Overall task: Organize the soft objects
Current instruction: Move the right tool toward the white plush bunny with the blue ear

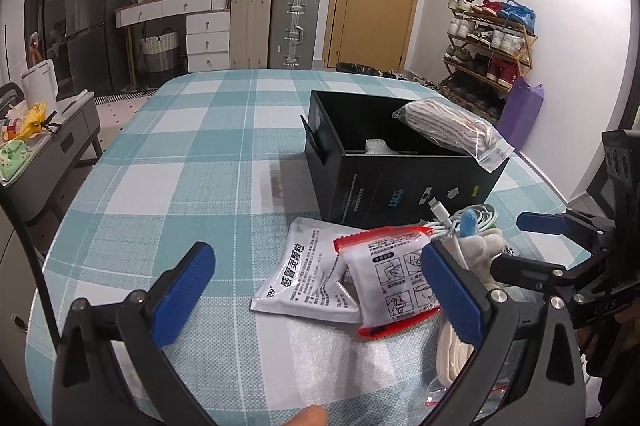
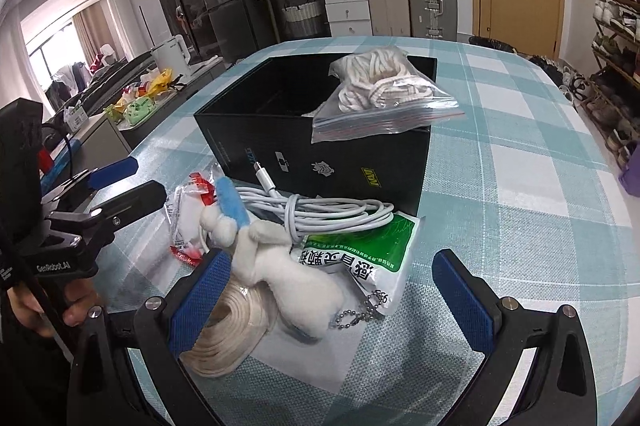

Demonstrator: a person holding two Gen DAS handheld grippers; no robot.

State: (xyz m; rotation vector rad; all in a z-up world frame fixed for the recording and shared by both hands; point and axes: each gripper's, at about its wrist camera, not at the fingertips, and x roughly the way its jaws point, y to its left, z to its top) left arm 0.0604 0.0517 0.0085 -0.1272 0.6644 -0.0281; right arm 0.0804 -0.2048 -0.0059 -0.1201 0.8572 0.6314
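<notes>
A black open box stands on the checked table. A zip bag of cream rope rests on its rim, half inside. In front of the box lie a white plush toy with a blue ear, a coiled white cable, a roll of cream tape, a green-white sachet and two white sachets. My left gripper is open above the white sachets. My right gripper is open around the plush toy, not touching it.
The table has a teal and white checked cloth. A grey side cabinet with a kettle and snacks stands left. Suitcases, drawers, a door and a shoe rack line the back wall.
</notes>
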